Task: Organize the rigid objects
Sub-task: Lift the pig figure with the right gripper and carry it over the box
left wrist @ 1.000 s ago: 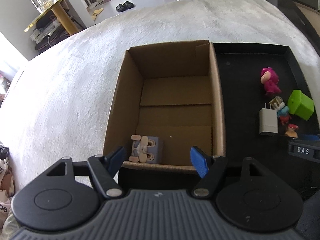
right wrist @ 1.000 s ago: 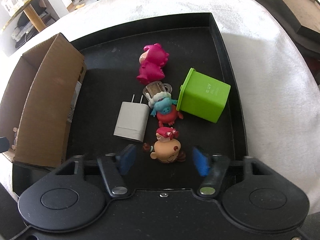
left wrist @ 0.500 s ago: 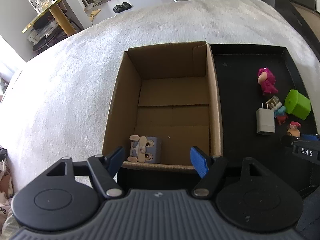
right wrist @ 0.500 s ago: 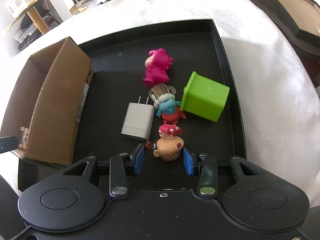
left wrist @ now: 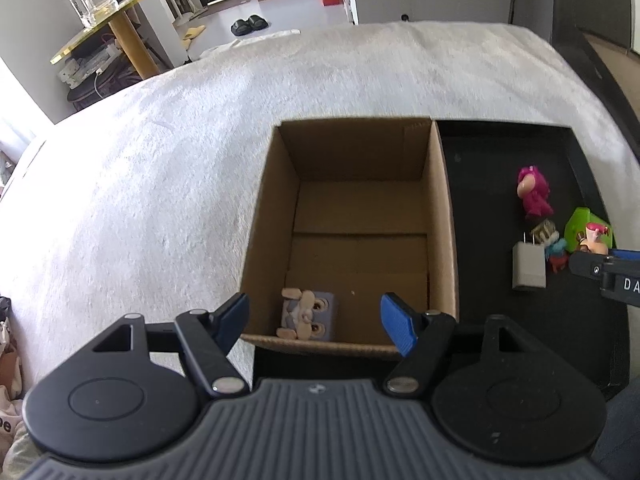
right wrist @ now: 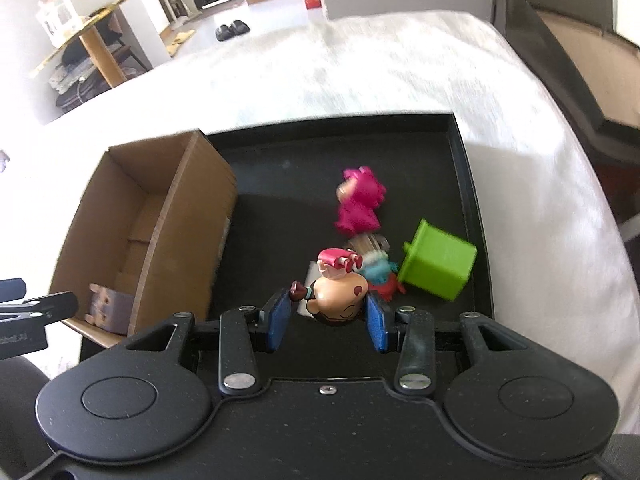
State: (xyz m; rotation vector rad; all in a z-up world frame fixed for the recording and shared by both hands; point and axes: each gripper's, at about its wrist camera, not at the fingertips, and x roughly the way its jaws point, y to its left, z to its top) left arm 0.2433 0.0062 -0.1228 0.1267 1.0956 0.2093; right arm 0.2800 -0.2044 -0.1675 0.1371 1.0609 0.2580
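My right gripper point(right wrist: 328, 320) is shut on a round-headed doll with a pink bow point(right wrist: 340, 294), held above the black tray point(right wrist: 466, 184). On the tray lie a magenta figure point(right wrist: 358, 204), a green cube point(right wrist: 440, 266), a blue and red figure point(right wrist: 382, 276) and a white charger point(left wrist: 528, 265), which the doll mostly hides in the right wrist view. My left gripper point(left wrist: 314, 322) stands open over the near edge of the open cardboard box point(left wrist: 352, 240). A purple block toy point(left wrist: 308, 315) lies inside at the box's near wall. The held doll point(left wrist: 596, 238) also shows at the left wrist view's right edge.
Box and tray sit side by side on a white fuzzy cover point(left wrist: 160, 184). A gold-legged glass side table point(left wrist: 116, 12) with a jar stands beyond on the left. A dark chair frame point(right wrist: 568, 60) stands past the cover's right edge.
The right gripper's jaws closed on the bow doll and raised it off the tray. The left gripper drew up and back a little, still open.
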